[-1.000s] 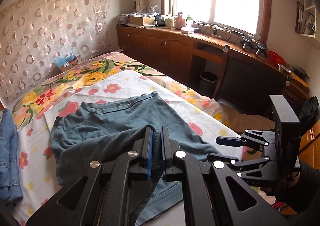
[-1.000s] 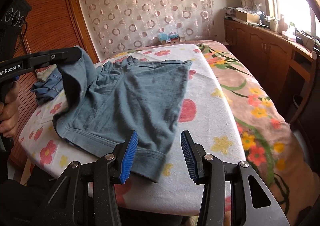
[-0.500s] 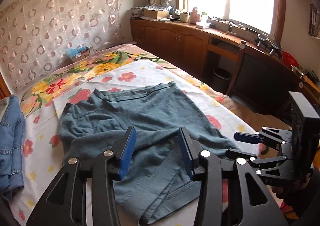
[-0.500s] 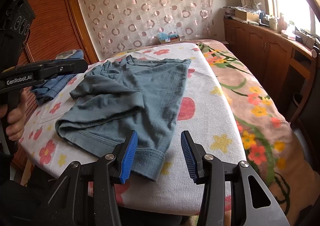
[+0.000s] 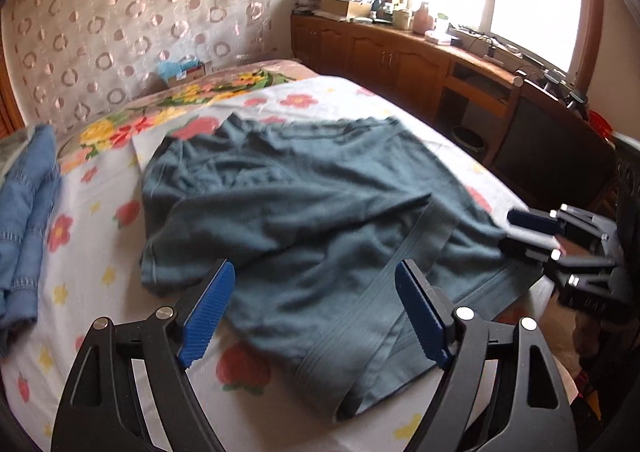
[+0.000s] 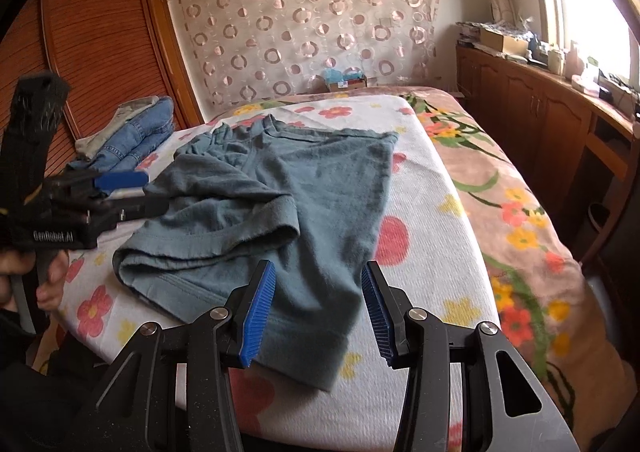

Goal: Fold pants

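The grey-teal pants (image 5: 300,212) lie on the bed's flowered sheet (image 5: 100,280), their left leg folded over onto the other. In the right wrist view the folded leg's hem rests across the pants (image 6: 320,192). My left gripper (image 5: 314,276) hovers over the near hems, its jaws opening, with cloth below them but nothing pinched. It also shows at the left edge as the left gripper (image 6: 152,192), held by a hand (image 6: 48,280). My right gripper (image 6: 318,270) stands open just above the near leg's hem, and appears as the right gripper (image 5: 510,230) at the bed's right edge.
Folded blue jeans (image 5: 28,212) lie on the bed's left side, seen again as jeans (image 6: 136,136). A wooden cabinet (image 5: 400,56) runs under the window, with a dark chair (image 5: 552,156) by the bed. A wardrobe (image 6: 100,52) stands on the left.
My left gripper, which was shut on a lifted pants leg, has opened and sunk toward the bed. The leg now lies folded over the other. The right gripper has stayed still.
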Motion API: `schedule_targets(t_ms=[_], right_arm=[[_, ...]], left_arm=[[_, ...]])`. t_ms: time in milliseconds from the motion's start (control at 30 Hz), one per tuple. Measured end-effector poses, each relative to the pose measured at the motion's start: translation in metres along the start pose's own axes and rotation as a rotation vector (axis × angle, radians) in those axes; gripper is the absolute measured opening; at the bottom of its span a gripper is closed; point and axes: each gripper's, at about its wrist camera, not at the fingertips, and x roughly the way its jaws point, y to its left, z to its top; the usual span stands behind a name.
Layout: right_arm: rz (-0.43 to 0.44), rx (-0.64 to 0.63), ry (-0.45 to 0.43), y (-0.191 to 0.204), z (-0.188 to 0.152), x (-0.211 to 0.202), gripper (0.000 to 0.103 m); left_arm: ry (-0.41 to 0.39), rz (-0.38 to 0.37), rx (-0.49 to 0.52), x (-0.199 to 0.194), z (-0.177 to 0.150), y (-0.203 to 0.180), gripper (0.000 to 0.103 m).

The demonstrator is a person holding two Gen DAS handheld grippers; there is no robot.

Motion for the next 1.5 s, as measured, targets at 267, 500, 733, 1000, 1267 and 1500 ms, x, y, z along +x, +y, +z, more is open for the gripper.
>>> schedule_targets(t_ms=[267,500,733,1000,1267,1500], right_arm=[[0.034,-0.035,0.001,0.008,0.011,0.026,0.047],[0.055,-0.043,0.038,0.014,0.022,0.053,0.037],[0.055,-0.036,0.07,0.014,0.032,0.071,0.03],[0.059,-0.038,0.054,0.019,0.034,0.068,0.011],[0.132,-0.018,0.003,0.024,0.029,0.043,0.006],[0.126,-0.003,-0.011,0.016,0.016,0.013,0.006]], left_arm=[[0.036,0.022,-0.027,0.006,-0.022,0.017,0.083],[0.037,0.017,-0.057,0.005,-0.032,0.027,0.083],[0.039,0.006,-0.075,0.005,-0.04,0.034,0.083],[0.024,0.013,-0.08,0.0,-0.04,0.037,0.083],[0.001,0.022,-0.092,-0.008,-0.039,0.041,0.083],[-0.009,0.013,-0.094,-0.009,-0.039,0.041,0.083]])
